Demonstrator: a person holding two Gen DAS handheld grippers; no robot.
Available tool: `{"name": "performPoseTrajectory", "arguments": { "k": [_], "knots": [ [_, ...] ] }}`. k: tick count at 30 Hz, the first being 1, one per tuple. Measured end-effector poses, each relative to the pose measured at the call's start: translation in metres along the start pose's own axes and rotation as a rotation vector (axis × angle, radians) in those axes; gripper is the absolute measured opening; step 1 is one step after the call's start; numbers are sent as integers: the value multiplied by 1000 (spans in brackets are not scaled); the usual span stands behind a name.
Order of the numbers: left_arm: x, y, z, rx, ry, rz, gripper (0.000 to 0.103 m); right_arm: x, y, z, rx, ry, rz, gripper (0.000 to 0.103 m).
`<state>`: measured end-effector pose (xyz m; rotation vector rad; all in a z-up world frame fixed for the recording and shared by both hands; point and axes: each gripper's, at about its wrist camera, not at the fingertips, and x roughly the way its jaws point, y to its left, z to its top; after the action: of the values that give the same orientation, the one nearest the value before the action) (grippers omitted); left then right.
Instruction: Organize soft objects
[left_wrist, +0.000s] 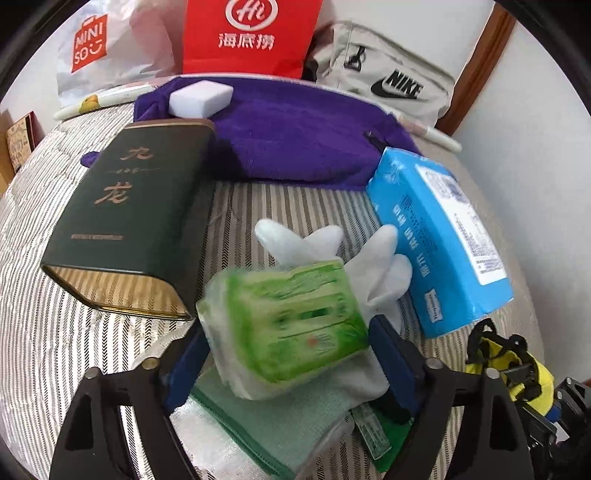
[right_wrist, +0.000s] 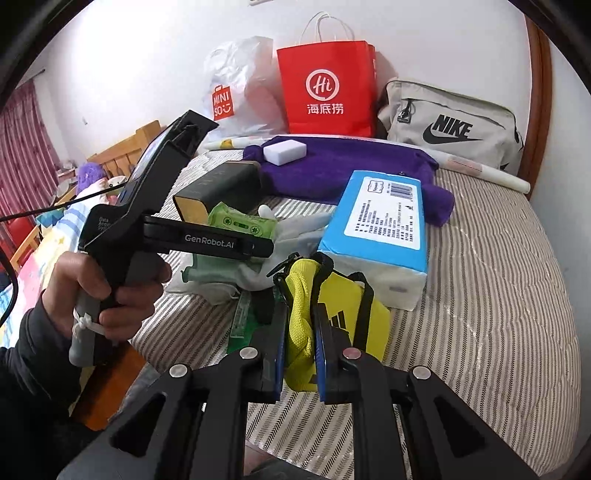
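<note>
My left gripper (left_wrist: 290, 354) grips a green tissue pack (left_wrist: 284, 325) between its blue pads and holds it just above a white glove (left_wrist: 332, 251) and a green mesh pouch (left_wrist: 258, 424) on the striped bed. In the right wrist view, a hand (right_wrist: 110, 295) holds that gripper, and the green tissue pack (right_wrist: 240, 221) shows behind its finger. My right gripper (right_wrist: 300, 314) is shut on a fold of the yellow drawstring bag (right_wrist: 354, 306), with black straps hanging beside it. A blue tissue pack (right_wrist: 376, 229) lies just beyond.
A dark green tin (left_wrist: 136, 221) lies on its side at the left. Behind it, a purple towel (left_wrist: 295, 140) carries a white block (left_wrist: 201, 98). A red paper bag (right_wrist: 325, 88), a white plastic bag (right_wrist: 236, 88) and a grey Nike bag (right_wrist: 450, 125) line the wall.
</note>
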<state>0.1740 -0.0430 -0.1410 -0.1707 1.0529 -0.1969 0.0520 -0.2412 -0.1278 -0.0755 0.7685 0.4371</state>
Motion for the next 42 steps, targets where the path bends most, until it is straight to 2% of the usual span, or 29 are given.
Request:
{"name": "performPoseTrajectory", "arguments": {
  "k": [3,10,17,30,36,42],
  "knots": [
    [-7,6,-3,-12,-7,-40,67,-2,-1,0,10,-5,-1,13],
    [-25,17,-9,-33,-34,-86,63,-10,-6,1,37,-18,-10,13],
    [-50,31,-21,-53,-68,-75,63,-15,-15,2,85,-29,3,13],
    [-71,80,-46,-112,-86,46,63,-16,-20,5,137,-22,13,13],
    [-81,97,-49,-161,-103,15,63,-25,-18,15,139,-44,31,13],
    [-96,95,-32,-150,-133,-2,63,-32,-17,32,133,-67,39,13]
  ]
}}
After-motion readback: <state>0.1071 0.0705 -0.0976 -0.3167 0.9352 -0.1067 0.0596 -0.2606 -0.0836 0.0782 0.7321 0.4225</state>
